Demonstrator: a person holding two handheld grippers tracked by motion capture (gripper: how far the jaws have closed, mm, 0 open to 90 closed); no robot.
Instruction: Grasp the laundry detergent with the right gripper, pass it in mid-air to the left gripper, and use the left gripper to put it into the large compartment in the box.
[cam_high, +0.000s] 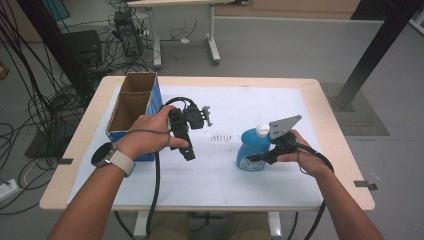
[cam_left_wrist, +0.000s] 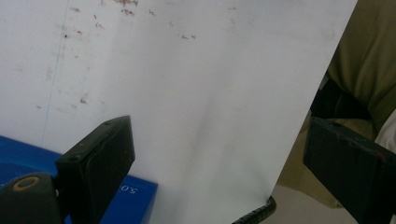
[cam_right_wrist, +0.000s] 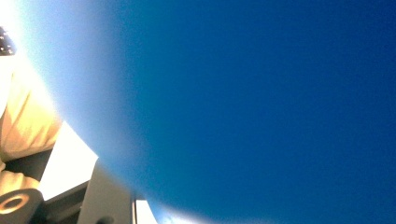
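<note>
Right gripper (cam_high: 252, 159) is clamped on the blue bottle (cam_high: 251, 148); lift it straight, then toward the box (cam_high: 132, 107).

bottles: 1 blue bottle (cam_high: 253, 148) | boxes: 1 cardboard box (cam_high: 131, 107) | grippers: 2

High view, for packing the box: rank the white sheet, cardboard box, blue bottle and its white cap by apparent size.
1. white sheet
2. cardboard box
3. blue bottle
4. white cap
</note>
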